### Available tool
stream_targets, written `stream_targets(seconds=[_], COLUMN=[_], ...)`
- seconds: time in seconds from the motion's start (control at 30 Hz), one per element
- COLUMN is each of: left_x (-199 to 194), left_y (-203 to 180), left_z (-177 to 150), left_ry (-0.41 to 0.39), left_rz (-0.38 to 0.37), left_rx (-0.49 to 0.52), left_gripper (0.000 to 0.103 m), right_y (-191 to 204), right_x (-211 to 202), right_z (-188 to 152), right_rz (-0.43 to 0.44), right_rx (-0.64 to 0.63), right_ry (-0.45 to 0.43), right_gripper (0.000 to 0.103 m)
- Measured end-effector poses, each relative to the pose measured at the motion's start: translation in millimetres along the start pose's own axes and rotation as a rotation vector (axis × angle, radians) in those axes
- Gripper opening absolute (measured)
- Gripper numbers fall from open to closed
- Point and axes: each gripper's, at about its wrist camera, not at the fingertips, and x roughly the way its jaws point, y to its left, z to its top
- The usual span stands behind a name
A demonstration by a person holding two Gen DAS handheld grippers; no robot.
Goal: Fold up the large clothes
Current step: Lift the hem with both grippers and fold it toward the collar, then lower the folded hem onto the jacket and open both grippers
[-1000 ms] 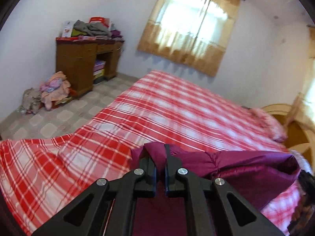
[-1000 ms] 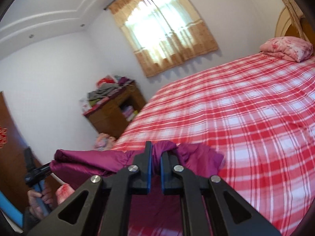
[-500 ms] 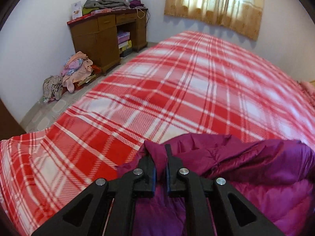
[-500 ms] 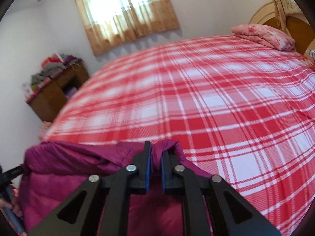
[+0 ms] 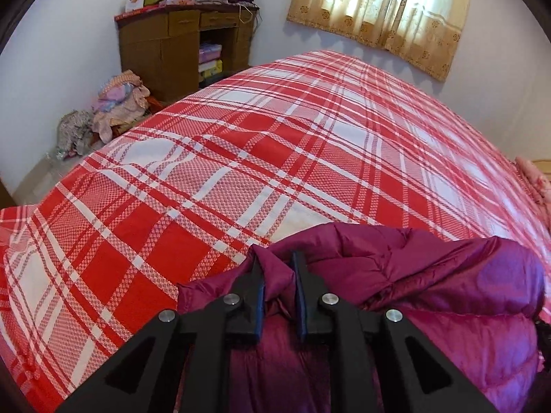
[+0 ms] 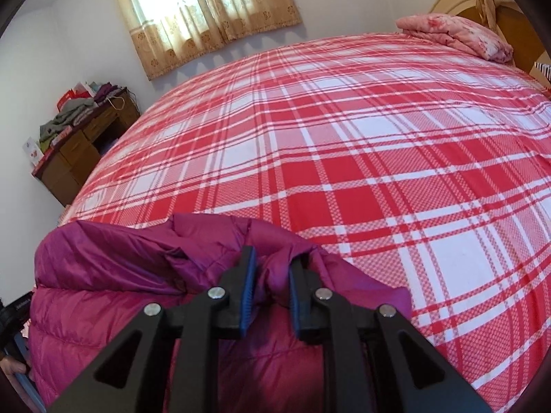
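A magenta quilted down jacket (image 5: 430, 285) lies bunched on the near edge of the bed with the red and white plaid cover (image 5: 275, 144). My left gripper (image 5: 278, 268) stands over its left end, jaws parted a little, with a fold of the jacket still between them. In the right wrist view the jacket (image 6: 113, 275) spreads to the left, and my right gripper (image 6: 270, 265) stands over its right end, jaws also parted with fabric lying loose between them. Both grippers sit low over the bed (image 6: 361, 144).
A wooden desk (image 5: 179, 44) piled with clothes stands by the far wall, with a heap of clothes (image 5: 113, 103) on the floor beside it. A curtained window (image 5: 378, 10) is behind the bed. A pink pillow (image 6: 454, 38) lies at the headboard.
Both grippers came down from mid-air and laid the jacket on the bed. Their jaws, shut tight on the fabric before, have now parted.
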Motion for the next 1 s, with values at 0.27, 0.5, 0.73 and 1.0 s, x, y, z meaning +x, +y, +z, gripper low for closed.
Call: stream_targets(seconds=[0.27, 0.5, 0.73, 1.0], left_x=[-84, -119, -92, -17], left_y=[34, -18, -123, -122], left_z=[16, -16, -35, -40], left_ry=[-0.121, -0.166, -0.151, -0.062], left_rz=[-0.005, -0.065, -0.062, 0.046], left_rx=[-0.003, 0.134, 0.327, 0.295], left_gripper=[0.072, 0.078, 0.079, 0.079], right_y=[-19, 37, 121, 129], right_x=[-67, -119, -69, 17], right_z=[17, 0, -11, -30], right_rz=[0.04, 0.074, 0.168, 0.097], right_rx=[0.042, -0.176, -0.232, -0.204], right_ry=[-0.137, -0.155, -0.033, 0.053], right_gripper=[0.078, 0.024, 0.024, 0.022])
